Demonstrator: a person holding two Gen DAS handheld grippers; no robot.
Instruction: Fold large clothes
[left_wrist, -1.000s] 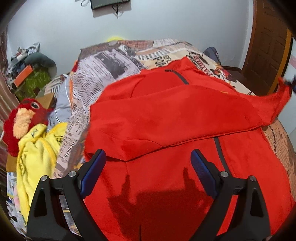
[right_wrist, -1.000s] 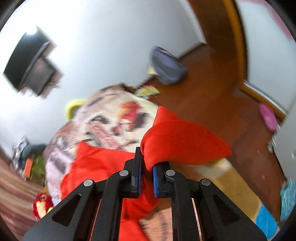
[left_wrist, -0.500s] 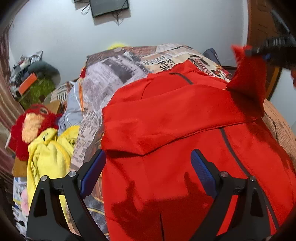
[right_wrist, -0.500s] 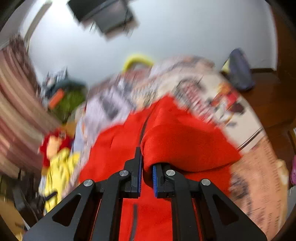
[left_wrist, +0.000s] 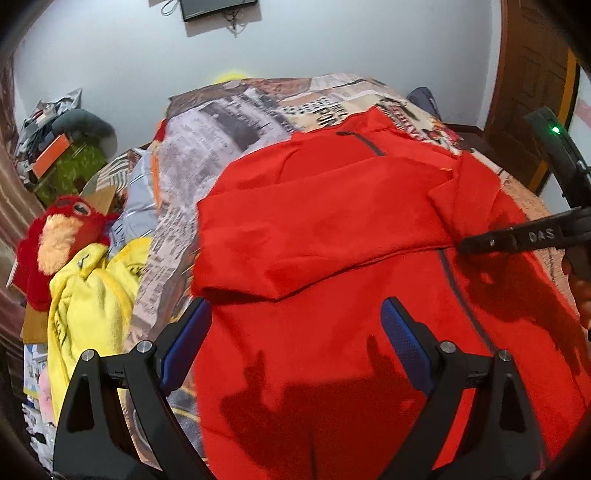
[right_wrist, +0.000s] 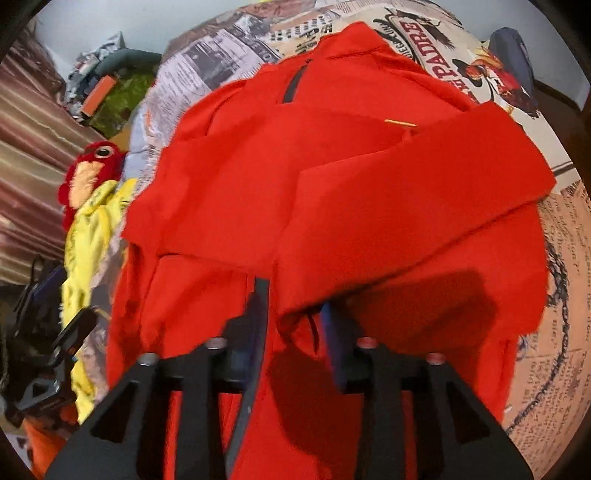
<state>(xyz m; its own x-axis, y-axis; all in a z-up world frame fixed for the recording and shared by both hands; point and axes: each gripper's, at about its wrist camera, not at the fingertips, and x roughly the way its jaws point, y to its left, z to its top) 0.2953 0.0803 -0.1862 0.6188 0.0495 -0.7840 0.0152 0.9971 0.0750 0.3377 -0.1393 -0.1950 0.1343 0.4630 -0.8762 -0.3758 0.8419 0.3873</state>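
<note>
You're looking at a red matt fleece-like cloth jacket (left_wrist: 332, 236) with a dark zip strip, lying on a bed cover of smooth newspaper-print cloth (left_wrist: 229, 122). Your left gripper (left_wrist: 295, 332) is matt black plastic with textured blue pads (left_wrist: 404, 334) and shiny metal screw heads. Beside the bed sit a fuzzy red plush toy (left_wrist: 62, 236) and a soft yellow cloth garment (left_wrist: 88, 295); the brown door (left_wrist: 532, 85) looks like glossy wood.

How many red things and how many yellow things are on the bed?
Red: 2, the jacket and the plush toy
Yellow: 1, the yellow garment
Total: 3
</note>
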